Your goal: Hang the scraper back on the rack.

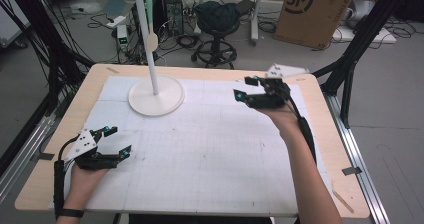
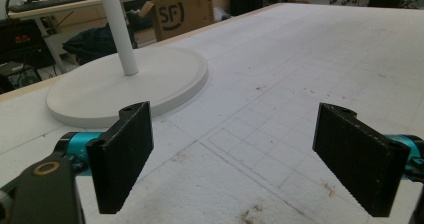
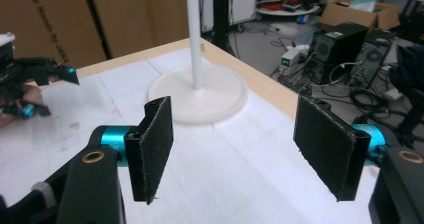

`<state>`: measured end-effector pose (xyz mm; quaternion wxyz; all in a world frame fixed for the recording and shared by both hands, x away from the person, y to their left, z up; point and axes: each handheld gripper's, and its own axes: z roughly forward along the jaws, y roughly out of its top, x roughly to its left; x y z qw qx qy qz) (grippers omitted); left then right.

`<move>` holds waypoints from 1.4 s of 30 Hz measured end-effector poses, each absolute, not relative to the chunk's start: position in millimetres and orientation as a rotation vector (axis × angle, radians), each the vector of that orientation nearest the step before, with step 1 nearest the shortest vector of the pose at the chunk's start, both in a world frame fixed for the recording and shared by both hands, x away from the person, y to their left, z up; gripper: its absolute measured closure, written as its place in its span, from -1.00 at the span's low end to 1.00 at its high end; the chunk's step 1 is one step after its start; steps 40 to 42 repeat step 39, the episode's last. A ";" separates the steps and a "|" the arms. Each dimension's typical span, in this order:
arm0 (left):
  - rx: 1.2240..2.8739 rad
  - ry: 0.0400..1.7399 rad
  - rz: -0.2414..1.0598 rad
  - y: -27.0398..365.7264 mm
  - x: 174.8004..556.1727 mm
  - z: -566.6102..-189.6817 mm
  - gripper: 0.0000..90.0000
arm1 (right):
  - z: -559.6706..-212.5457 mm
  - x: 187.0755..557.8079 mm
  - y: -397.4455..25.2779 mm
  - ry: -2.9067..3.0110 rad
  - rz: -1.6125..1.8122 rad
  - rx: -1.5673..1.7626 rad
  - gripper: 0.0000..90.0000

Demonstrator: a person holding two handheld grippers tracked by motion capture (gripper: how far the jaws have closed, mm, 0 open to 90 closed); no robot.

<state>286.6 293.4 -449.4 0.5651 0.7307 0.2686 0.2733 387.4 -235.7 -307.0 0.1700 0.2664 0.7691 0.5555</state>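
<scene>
A white stand with a round base (image 1: 156,97) and an upright pole (image 1: 148,39) sits at the back left of the white gridded mat (image 1: 210,149). My left gripper (image 1: 117,141) hovers low over the mat's front left corner, open and empty. My right gripper (image 1: 245,88) is raised over the back right of the mat, open and empty, its jaws pointing left toward the stand. The left gripper view has the base (image 2: 125,86) beyond the open jaws (image 2: 235,154). In the right gripper view the stand (image 3: 200,91) lies ahead between the jaws (image 3: 235,144), and the left gripper (image 3: 30,81) is at the far left.
The wooden table (image 1: 325,129) borders the mat. Behind it stand a black stool (image 1: 217,26), a cardboard box (image 1: 315,11), computer cases (image 1: 172,9) and floor cables. Black frame posts (image 1: 45,44) flank the table on both sides.
</scene>
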 end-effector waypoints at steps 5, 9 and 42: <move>1.714 0.636 0.648 293.3 286.1 -449.6 -0.62 | -353.6 353.0 -280.8 2.127 1.601 0.810 -0.35; 1.713 0.640 0.648 293.4 286.4 -449.6 -0.62 | -383.9 331.6 -304.2 2.106 1.586 0.861 -0.46; 1.709 0.649 0.646 294.0 286.9 -449.6 -0.62 | -447.7 297.0 -335.1 2.019 1.559 0.932 -0.61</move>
